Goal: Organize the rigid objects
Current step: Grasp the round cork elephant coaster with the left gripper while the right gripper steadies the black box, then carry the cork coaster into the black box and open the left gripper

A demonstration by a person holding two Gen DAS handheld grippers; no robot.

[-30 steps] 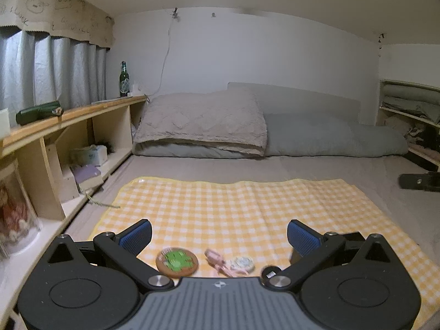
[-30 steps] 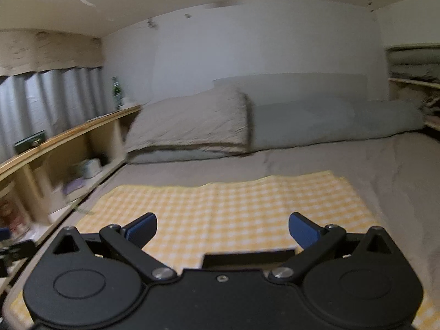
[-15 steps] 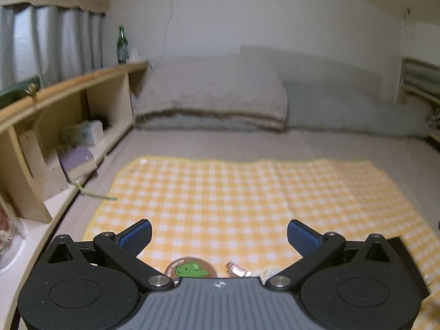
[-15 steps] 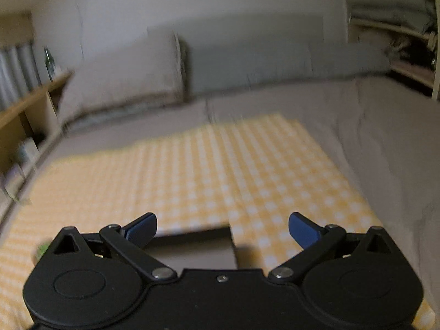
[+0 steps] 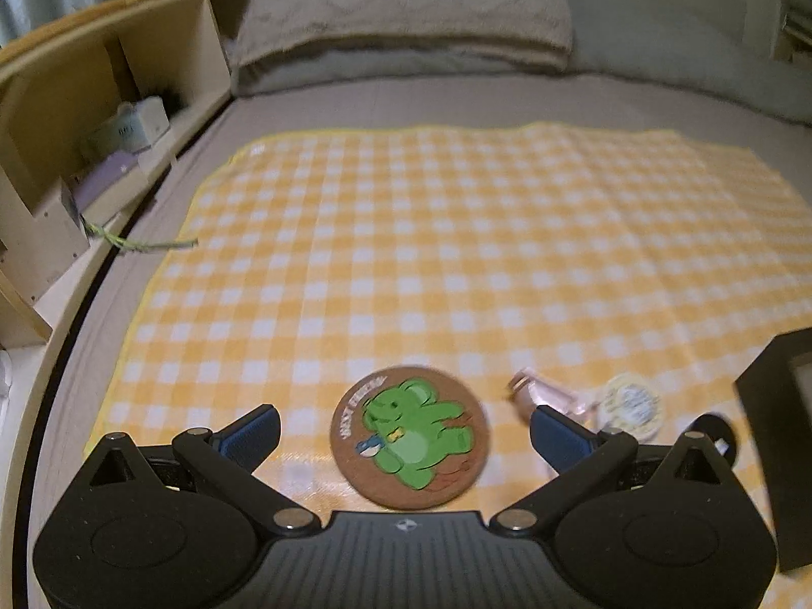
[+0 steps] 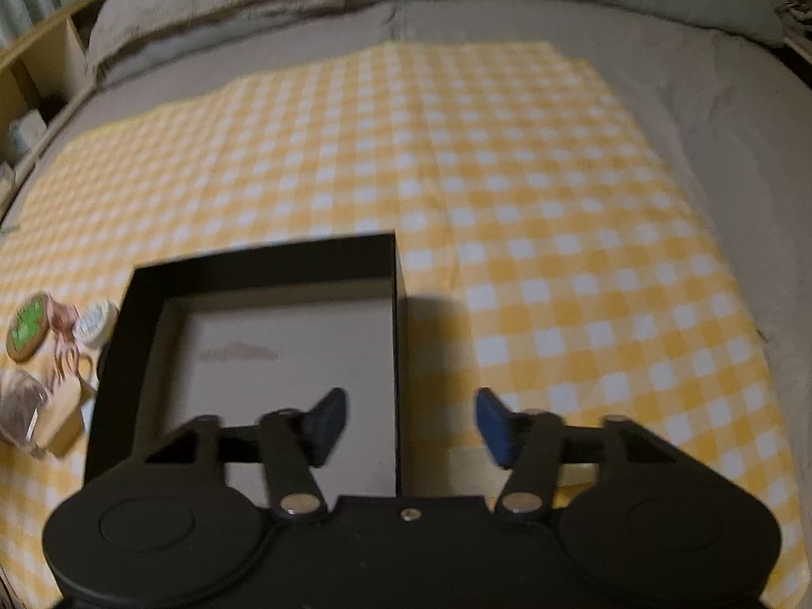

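Note:
A round brown coaster with a green animal (image 5: 410,436) lies on the yellow checked cloth (image 5: 457,233), between the fingers of my open left gripper (image 5: 403,431). A pink clip (image 5: 550,391) and a small round white tin (image 5: 629,404) lie to its right. A black open box (image 6: 264,350) stands on the cloth; its edge also shows in the left wrist view (image 5: 776,436). My right gripper (image 6: 410,424) is open, straddling the box's right wall. The coaster (image 6: 28,325), tin (image 6: 94,324) and other small items (image 6: 45,406) lie left of the box.
The cloth lies on a grey bed with a pillow (image 5: 401,15) and folded duvet at the far end. A wooden shelf unit (image 5: 101,101) with boxes runs along the left side. A green cord (image 5: 147,243) lies by the cloth's left edge.
Both grippers tilted down and moved in toward the cloth. The coaster now sits between my left fingers. The box came into full view under my right gripper, whose jaws have narrowed.

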